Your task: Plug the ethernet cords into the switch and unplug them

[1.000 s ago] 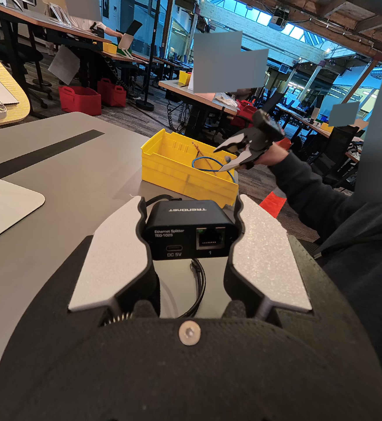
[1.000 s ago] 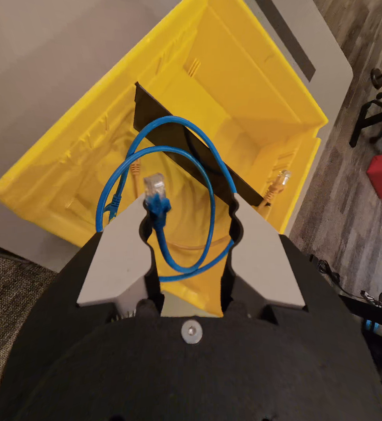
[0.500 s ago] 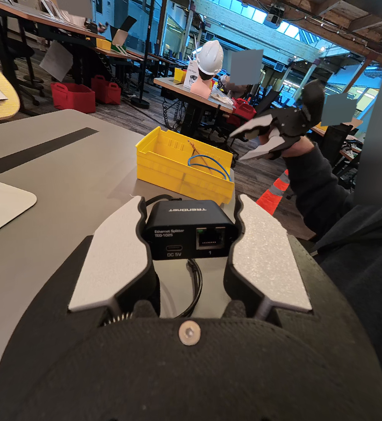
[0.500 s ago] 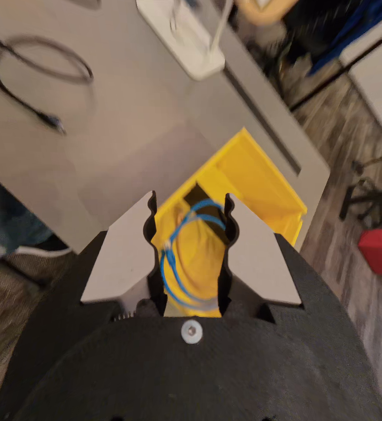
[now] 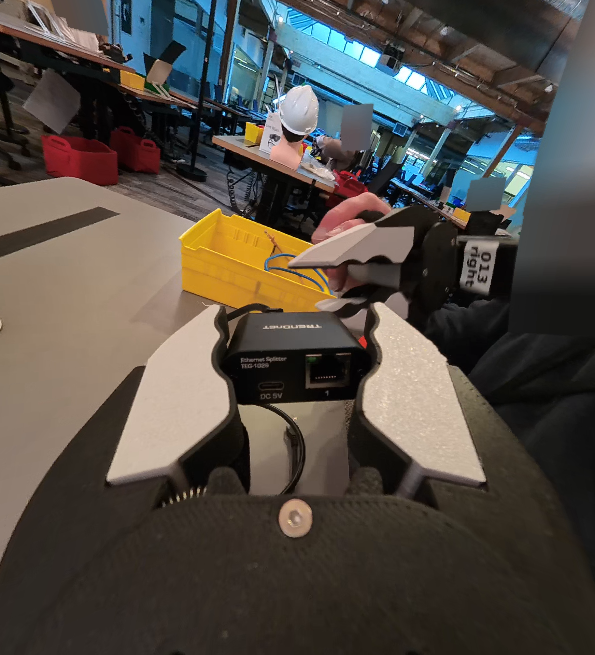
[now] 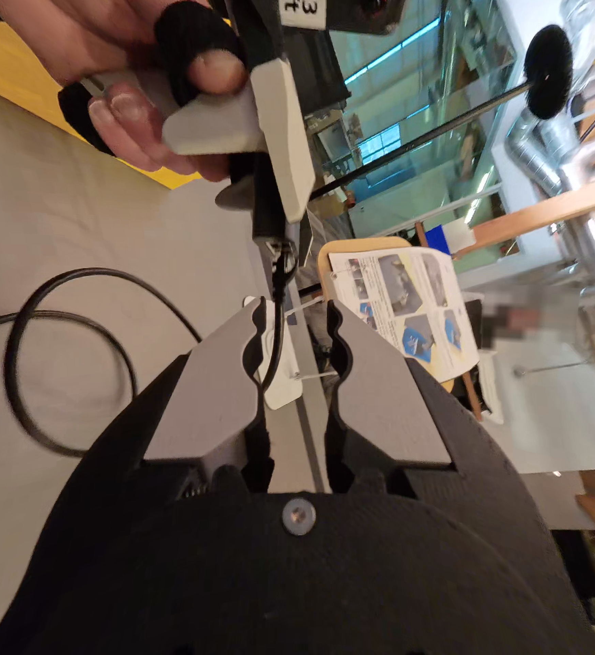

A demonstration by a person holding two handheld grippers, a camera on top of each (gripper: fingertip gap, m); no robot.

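My left gripper [image 5: 296, 313] is shut on the black switch [image 5: 296, 368] and holds it on the grey table, its empty port facing the camera. A black cable [image 5: 297, 446] runs under and behind the switch. My right gripper [image 5: 304, 283] is open and empty, turned on its side just behind the switch. In the right wrist view its fingers [image 6: 295, 304] straddle the black cable [image 6: 278, 340] where it leaves the switch's back [image 6: 265, 205]. The blue ethernet cord [image 5: 288, 273] and an orange cord [image 5: 271, 237] lie in the yellow bin [image 5: 218, 262].
The black cable loops on the table [image 6: 15, 354]. A white stand base [image 6: 281, 386] sits at the table's far side, with a printed sheet [image 6: 413, 308] on a wooden table beyond it. A black strip [image 5: 40, 227] crosses the tabletop. Red bins [image 5: 79, 159] stand on the floor. Both grippers' tips are close together, under 4 cm apart.
My right gripper left the yellow bin empty, rose, then came down sideways behind the switch. The blue cord stayed in the bin. My left gripper kept hold of the switch.
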